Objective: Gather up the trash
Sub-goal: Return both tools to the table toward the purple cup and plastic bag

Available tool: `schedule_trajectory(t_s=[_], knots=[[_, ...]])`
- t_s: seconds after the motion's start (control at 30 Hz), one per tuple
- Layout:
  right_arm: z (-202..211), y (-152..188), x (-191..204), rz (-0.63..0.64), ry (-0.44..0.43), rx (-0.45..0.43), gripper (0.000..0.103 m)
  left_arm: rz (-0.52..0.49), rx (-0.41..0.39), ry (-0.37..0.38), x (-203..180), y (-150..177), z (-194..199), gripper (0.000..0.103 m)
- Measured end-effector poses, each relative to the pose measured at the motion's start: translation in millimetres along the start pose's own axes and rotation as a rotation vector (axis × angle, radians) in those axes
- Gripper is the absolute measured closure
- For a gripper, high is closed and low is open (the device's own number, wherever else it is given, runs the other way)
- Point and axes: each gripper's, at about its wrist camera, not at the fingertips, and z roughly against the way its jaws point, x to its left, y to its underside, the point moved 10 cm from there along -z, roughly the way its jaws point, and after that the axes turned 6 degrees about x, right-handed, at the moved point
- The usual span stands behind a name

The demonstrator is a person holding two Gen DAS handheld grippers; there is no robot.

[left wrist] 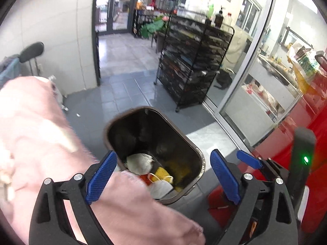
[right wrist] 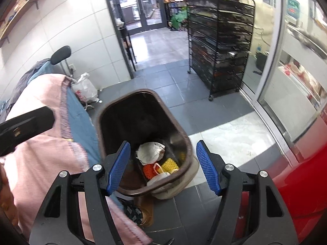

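A brown trash bin (left wrist: 151, 110) (right wrist: 130, 92) stands on the grey tiled floor, tilted away from me. Inside lie crumpled white paper (left wrist: 139, 161) (right wrist: 150, 150), a yellow foam net (left wrist: 161, 172) (right wrist: 169, 164), an orange net (right wrist: 150, 170) and a white mask (left wrist: 161, 186) (right wrist: 158, 178). My left gripper (left wrist: 163, 178) hangs open above the bin's near end with nothing between its blue pads. My right gripper (right wrist: 163, 167) is also open and empty over the bin's near rim. Pink fabric (left wrist: 40, 132) (right wrist: 40, 143) covers the left side of both views.
A black wire rack (left wrist: 194, 61) (right wrist: 220, 47) on casters stands beyond the bin by a glass door. A red surface (left wrist: 306, 122) (right wrist: 302, 173) runs along the right. A white plastic bag (right wrist: 85, 89) and a chair (right wrist: 61, 55) are by the left wall. Small litter (left wrist: 78, 114) lies on the floor.
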Motion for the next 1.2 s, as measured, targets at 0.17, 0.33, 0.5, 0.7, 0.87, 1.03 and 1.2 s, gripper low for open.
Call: schedule_trajectory(t_s=[0.17,0.33,0.5,0.7,0.87,1.03,1.2], knots=[[12,-8,37,0.069,-0.049,-0.038,0.026,-0.001,-0.087,-0.127,30,10,41,0.01],[25,-11,84,0.151,-0.124,-0.05,0.026,0.092,-0.202,-0.351,87,24,89,0.01],[33,-7,133,0.245,-0.196,-0.051,0.025,0.201,-0.307,-0.498,134,46,142,0.01],[40,5,184,0.343,-0.26,-0.041,0.025,0.367,-0.333,-0.606,185,81,185,0.01],[50,14,212,0.395,-0.297,-0.045,0.025,0.5,-0.381,-0.68,224,115,224,0.01],[57,17,237,0.436,-0.333,-0.044,0.025,0.579,-0.344,-0.713,259,152,236,0.01],[67,30,257,0.482,-0.36,-0.044,0.024,0.652,-0.304,-0.607,282,178,230,0.011]])
